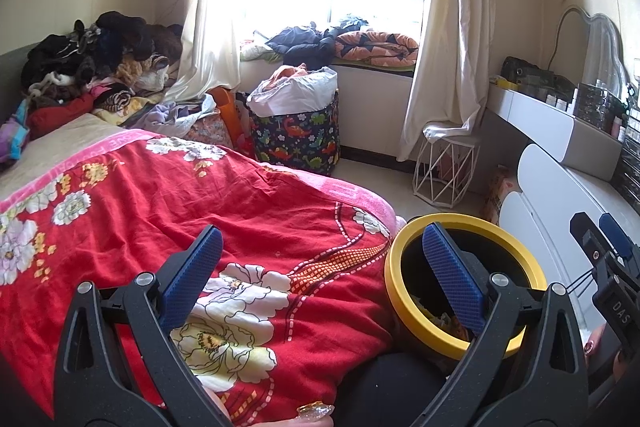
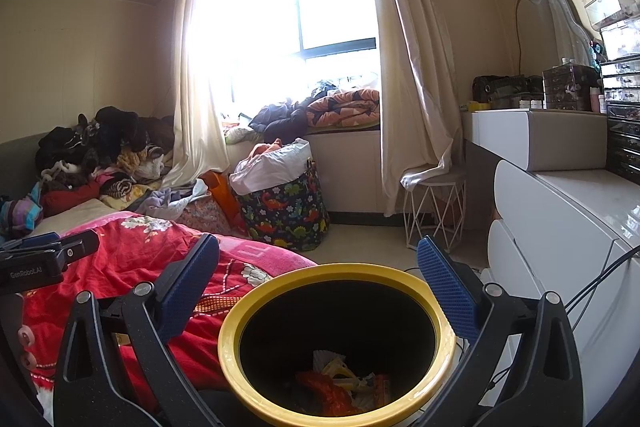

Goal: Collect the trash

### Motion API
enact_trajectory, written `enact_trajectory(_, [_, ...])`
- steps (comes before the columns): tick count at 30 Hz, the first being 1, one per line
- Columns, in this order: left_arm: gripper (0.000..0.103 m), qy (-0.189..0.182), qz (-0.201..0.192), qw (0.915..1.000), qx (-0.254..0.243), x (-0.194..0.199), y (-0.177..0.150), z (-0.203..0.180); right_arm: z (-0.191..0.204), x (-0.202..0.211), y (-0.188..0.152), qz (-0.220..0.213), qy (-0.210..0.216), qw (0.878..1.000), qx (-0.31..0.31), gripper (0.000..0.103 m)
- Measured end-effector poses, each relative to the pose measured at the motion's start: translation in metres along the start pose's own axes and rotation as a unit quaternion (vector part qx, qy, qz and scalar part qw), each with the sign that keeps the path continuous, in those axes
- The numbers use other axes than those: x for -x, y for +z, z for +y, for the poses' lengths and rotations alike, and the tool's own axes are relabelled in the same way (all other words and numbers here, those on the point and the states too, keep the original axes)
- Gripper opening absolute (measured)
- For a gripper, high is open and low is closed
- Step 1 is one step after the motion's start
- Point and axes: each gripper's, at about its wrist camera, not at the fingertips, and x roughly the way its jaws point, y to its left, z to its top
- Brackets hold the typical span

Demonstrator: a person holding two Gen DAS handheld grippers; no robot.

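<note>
A black bin with a yellow rim [image 2: 336, 269] stands on the floor between the bed and the white dresser. Inside it lie trash pieces [image 2: 340, 383]: orange wrapper, white paper, yellowish scraps. My right gripper [image 2: 318, 267] hovers just above the bin's mouth, open, with nothing between its blue pads. My left gripper [image 1: 322, 255] is open too, empty, over the edge of the red floral blanket [image 1: 160, 195]; its right finger overlaps the bin's yellow rim [image 1: 404, 239]. The right gripper [image 1: 604, 243] shows at the far right of the left wrist view. The left gripper [image 2: 40, 247] shows at the left of the right wrist view.
A dinosaur-print fabric basket [image 2: 286, 215] with a white liner stands by the window. A white wire stool [image 2: 434, 215] sits under the curtain. The white dresser [image 2: 560, 227] lines the right wall. Clothes [image 2: 100, 151] pile on the bed's far end.
</note>
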Motion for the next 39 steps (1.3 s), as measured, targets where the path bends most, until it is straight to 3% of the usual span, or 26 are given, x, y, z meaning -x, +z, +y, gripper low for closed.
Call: enact_trajectory(39, [0.092, 0.001, 0.001, 1.0000, -0.001, 0.0001, 0.0003, 0.0006, -0.0028, -0.0008, 0.0012, 0.002, 0.000, 1.000, -0.002, 0.096])
